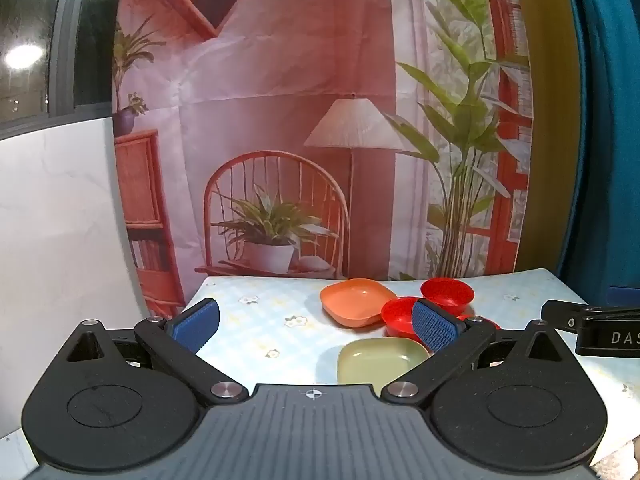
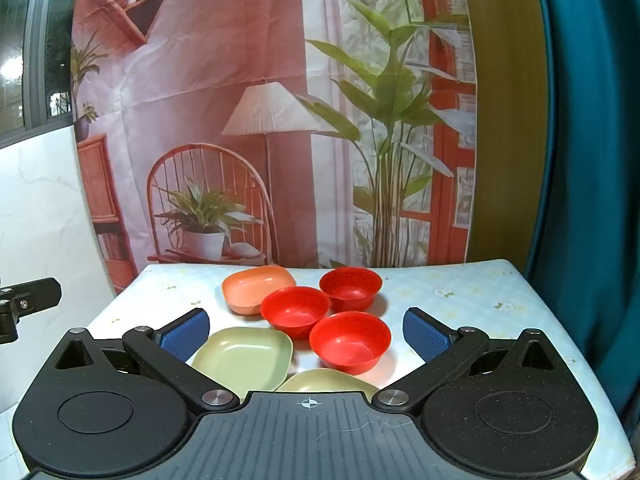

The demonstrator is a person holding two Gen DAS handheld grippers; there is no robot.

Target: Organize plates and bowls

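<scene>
Left gripper (image 1: pixel 316 326) and right gripper (image 2: pixel 306 334) both spread wide, nothing between the blue pads, both hovering over the pale floral-cloth surface (image 2: pixel 460 292). Three round red plastic bowls (image 2: pixel 350 342) cluster mid-surface, nearly touching one another. Orange square plastic plate (image 2: pixel 256 288) sits behind-left of them, just beside the middle bowl. Green square plastic plate (image 2: pixel 244 356) nearer, left of the front bowl. Second pale green plate (image 2: pixel 326 380) partly hidden by the right gripper's body.
</scene>
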